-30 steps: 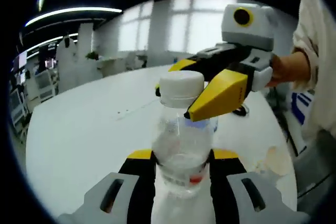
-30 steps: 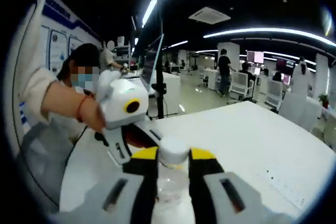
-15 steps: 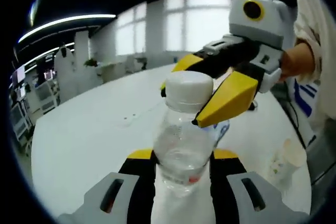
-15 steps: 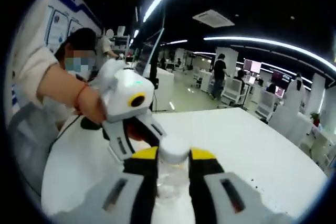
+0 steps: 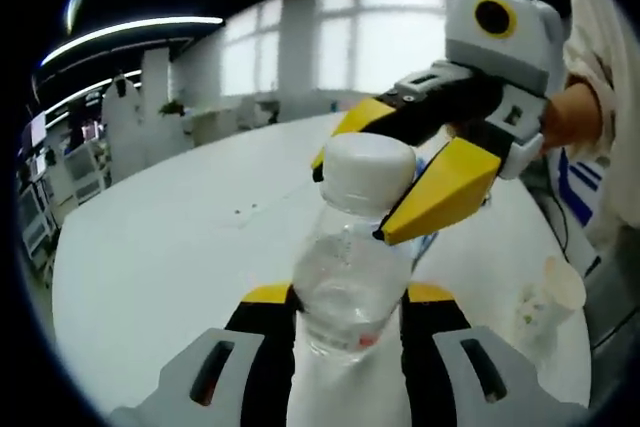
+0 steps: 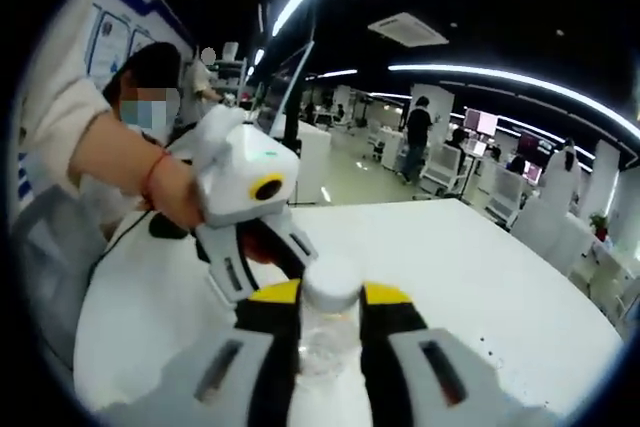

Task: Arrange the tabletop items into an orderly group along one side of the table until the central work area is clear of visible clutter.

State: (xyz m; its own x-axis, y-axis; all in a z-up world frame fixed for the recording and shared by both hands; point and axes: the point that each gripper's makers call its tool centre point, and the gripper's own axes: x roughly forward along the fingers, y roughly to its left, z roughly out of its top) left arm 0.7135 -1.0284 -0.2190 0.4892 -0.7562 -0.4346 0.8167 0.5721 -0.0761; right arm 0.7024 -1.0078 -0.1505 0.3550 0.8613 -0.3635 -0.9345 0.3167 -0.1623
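A clear plastic bottle (image 5: 345, 287) with a white cap (image 5: 368, 169) stands between the jaws of my left gripper (image 5: 345, 299), which is shut on its body above the white table (image 5: 170, 247). My right gripper (image 5: 352, 197) comes in from the right, held by a hand, its yellow jaws closed on either side of the cap. In the right gripper view, my right gripper (image 6: 330, 297) clamps the cap (image 6: 331, 282) from above, with the bottle's body (image 6: 325, 352) below. The left gripper (image 6: 270, 259) reaches in from the left, held by a person's hand.
A paper cup (image 5: 555, 292) lies on its side on the table at the right of the left gripper view. A person's sleeve (image 5: 600, 77) is close behind it. Office desks, chairs and several people stand beyond the table's far edge (image 6: 480, 267).
Both grippers keep their hold. The bottle leans slightly more to the right in the left gripper view. Both cameras have shifted, bringing the paper cup fully into sight.
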